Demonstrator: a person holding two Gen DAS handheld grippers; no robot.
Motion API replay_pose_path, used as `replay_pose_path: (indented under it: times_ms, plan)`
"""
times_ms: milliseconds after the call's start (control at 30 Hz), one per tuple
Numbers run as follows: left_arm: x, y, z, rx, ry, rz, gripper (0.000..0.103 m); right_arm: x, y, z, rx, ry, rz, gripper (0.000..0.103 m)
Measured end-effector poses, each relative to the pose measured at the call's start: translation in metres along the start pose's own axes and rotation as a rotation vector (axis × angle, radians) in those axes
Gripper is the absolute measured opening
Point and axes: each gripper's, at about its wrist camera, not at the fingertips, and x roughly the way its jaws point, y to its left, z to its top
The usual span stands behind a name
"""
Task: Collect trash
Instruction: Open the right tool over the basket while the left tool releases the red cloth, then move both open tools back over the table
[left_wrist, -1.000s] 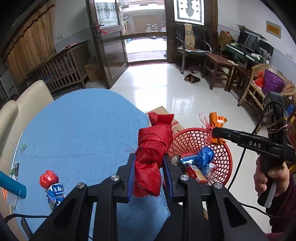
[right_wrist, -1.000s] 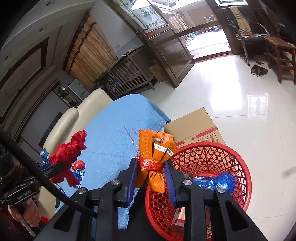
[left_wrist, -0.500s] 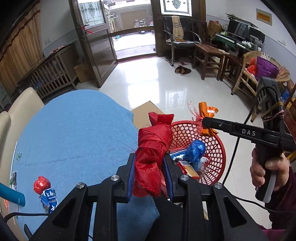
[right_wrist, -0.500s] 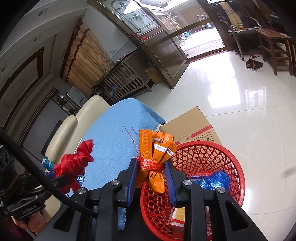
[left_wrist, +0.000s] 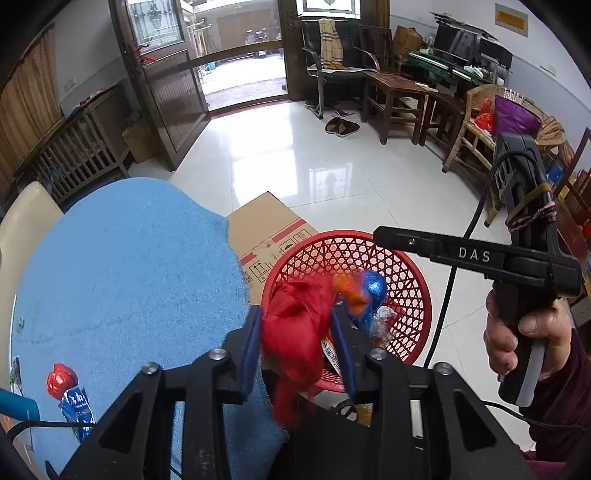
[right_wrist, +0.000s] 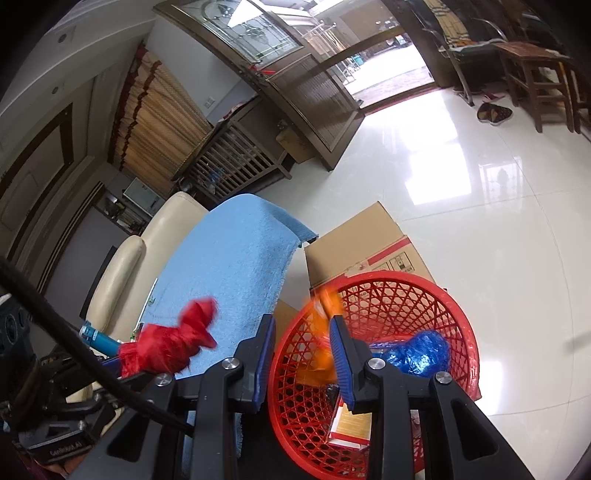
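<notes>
Dropping both loads: the left gripper (left_wrist: 297, 349) has just been opening, and the knotted red plastic bag bundle (left_wrist: 295, 339) is blurring between its parted blue pads over the near-left rim of the red plastic mesh basket (left_wrist: 410, 269). The right gripper's (right_wrist: 301, 356) jaws are looking spread too, with the crumpled orange wrapper bundle (right_wrist: 321, 350) smearing past them into that basket. Both bundles are reading light, soft and squashy, not fragile, so pinching across the knotted middle is looking safest.
</notes>
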Motion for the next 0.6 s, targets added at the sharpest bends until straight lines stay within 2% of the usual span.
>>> replay_pose_path:
  times_ms: [67, 300, 467, 600]
  plan:
    - [0.0, -0.001, -0.002, 0.008, -0.005, 0.006, 0.046, -0.002, -0.001, 0.0, 0.0, -0.007, -0.006, 0.034]
    - [-0.004, 0.016, -0.024, -0.004, 0.006, 0.053, 0.047, -0.005, 0.002, 0.001, -0.008, -0.016, 0.0, 0.034]
    - [-0.011, 0.052, -0.06, -0.09, 0.028, 0.099, 0.047, -0.004, 0.007, 0.0, -0.016, -0.011, 0.008, 0.034]
    - [-0.027, 0.096, -0.097, -0.192, 0.038, 0.183, 0.047, 0.005, 0.018, -0.003, -0.028, 0.015, 0.027, 0.034]
